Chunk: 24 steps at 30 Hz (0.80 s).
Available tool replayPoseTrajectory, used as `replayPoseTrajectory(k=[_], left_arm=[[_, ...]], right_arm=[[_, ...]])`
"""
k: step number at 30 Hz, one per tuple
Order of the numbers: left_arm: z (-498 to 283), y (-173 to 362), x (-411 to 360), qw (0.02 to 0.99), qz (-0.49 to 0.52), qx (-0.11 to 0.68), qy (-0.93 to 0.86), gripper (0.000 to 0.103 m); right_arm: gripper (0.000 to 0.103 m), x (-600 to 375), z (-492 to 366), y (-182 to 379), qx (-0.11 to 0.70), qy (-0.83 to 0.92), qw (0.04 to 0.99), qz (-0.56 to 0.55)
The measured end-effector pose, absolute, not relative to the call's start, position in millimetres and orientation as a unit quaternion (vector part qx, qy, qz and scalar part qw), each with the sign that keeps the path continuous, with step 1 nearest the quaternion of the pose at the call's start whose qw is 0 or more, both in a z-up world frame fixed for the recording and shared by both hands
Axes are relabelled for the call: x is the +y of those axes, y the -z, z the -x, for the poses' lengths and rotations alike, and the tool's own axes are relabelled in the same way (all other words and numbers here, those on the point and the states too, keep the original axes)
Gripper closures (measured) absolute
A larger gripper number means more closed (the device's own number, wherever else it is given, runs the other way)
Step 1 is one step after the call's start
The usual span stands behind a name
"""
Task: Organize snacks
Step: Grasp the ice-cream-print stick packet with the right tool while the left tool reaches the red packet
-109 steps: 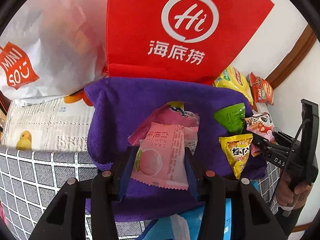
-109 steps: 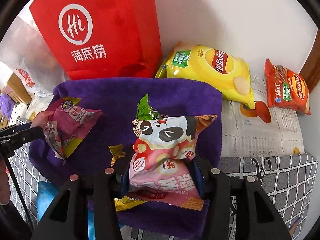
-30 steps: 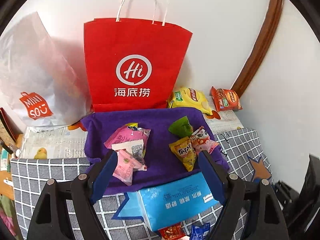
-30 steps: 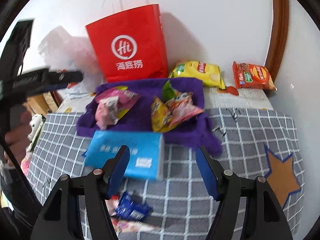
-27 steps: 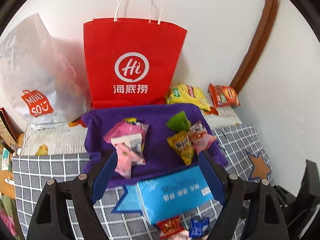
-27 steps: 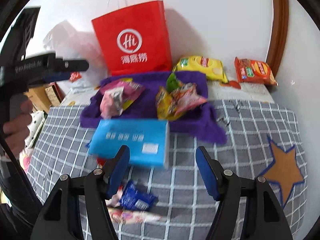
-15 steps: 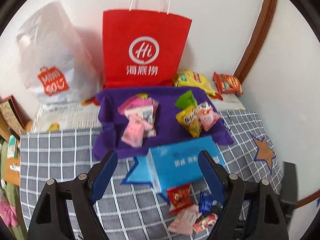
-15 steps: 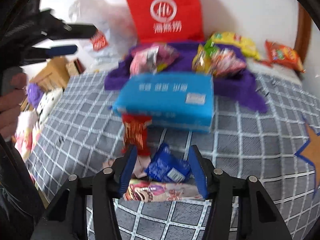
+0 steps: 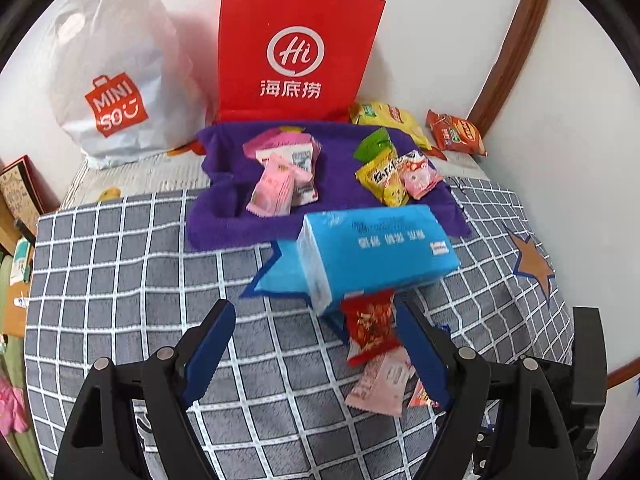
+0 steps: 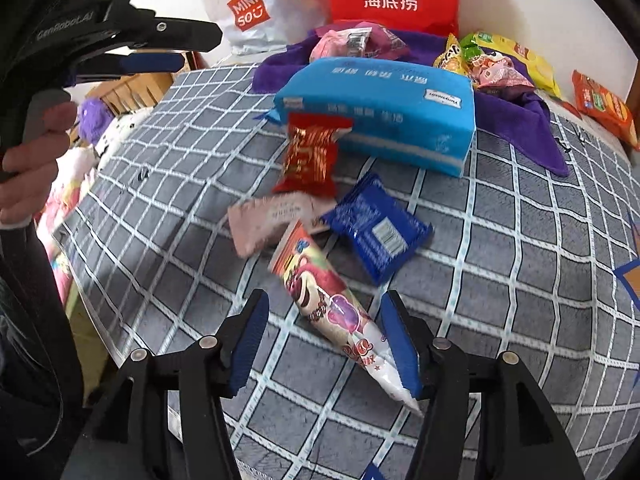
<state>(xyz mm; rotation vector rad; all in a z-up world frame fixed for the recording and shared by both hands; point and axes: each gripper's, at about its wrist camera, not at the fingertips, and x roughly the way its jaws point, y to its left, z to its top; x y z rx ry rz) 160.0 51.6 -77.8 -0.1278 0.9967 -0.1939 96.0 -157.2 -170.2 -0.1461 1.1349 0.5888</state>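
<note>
A purple cloth (image 9: 340, 160) holds a pink snack pile (image 9: 280, 172) on its left and a yellow, green and panda snack pile (image 9: 396, 172) on its right. In front of a blue tissue pack (image 9: 376, 252) lie loose snacks: a red packet (image 10: 310, 156), a pale pink packet (image 10: 268, 220), a blue packet (image 10: 376, 228) and a long bear-print packet (image 10: 332, 304). My right gripper (image 10: 326, 336) is open, its jaws either side of the bear-print packet's near end. My left gripper (image 9: 312, 344) is open and empty above the checked cloth, left of the red packet (image 9: 370, 326).
A red paper bag (image 9: 296, 48) and a white Miniso bag (image 9: 116, 68) stand against the back wall. A yellow chip bag (image 9: 388, 116) and an orange packet (image 9: 456, 132) lie at the back right. The grey checked tablecloth (image 9: 140, 272) covers the table; its left edge drops off.
Both grippers have let go of their snacks on the purple cloth and pulled back toward the table's front. The right gripper has dropped low over the loose snacks, now astride the bear-print packet.
</note>
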Motion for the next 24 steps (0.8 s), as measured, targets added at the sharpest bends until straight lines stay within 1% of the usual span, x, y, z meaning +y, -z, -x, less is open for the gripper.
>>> replayPoseTrajectory(k=[4, 5, 6, 7, 9, 11, 15, 18, 21, 24], left_arm=[[-153.5, 84.7, 49.3, 0.87, 0.057, 0.482, 0.093, 0.021], [-152.1, 86.6, 48.7, 0.869, 0.055, 0.482, 0.093, 0.021], [-150.7, 89.0, 48.0, 0.869, 0.051, 0.484, 0.092, 0.021], [-148.6, 92.1, 47.1, 0.869, 0.048, 0.484, 0.09, 0.021], [-146.4, 98.3, 45.8, 0.868, 0.042, 0.486, 0.087, 0.021], [-145.1, 107.9, 44.8, 0.866, 0.038, 0.491, 0.087, 0.021], [-147.1, 125.9, 41.4, 0.86, 0.04, 0.5, 0.091, 0.022], [-149.8, 135.3, 31.8, 0.859, 0.045, 0.5, 0.1, 0.022], [-154.3, 140.4, 20.5, 0.859, 0.054, 0.497, 0.108, 0.022], [-161.0, 146.8, 9.0, 0.86, 0.063, 0.494, 0.113, 0.023]], right_arm=[[0.045, -154.6, -89.2, 175.0, 0.516, -0.26, 0.813, 0.077], [0.048, -151.6, -87.7, 177.2, 0.51, -0.25, 0.818, 0.087], [0.059, -149.6, -87.2, 178.4, 0.506, -0.24, 0.822, 0.101], [0.062, -145.9, -85.6, 180.5, 0.5, -0.227, 0.827, 0.121], [0.078, -140.7, -78.3, 180.7, 0.479, -0.222, 0.836, 0.148], [0.078, -142.7, -71.3, 174.9, 0.458, -0.223, 0.847, 0.152], [0.078, -165.9, -61.9, 146.9, 0.4, -0.22, 0.883, 0.113], [0.078, -186.8, -75.2, 134.0, 0.383, -0.166, 0.904, 0.094], [0.077, -211.7, -97.2, 133.2, 0.382, -0.103, 0.916, 0.071], [0.077, -234.7, -127.3, 149.9, 0.416, -0.072, 0.906, 0.024]])
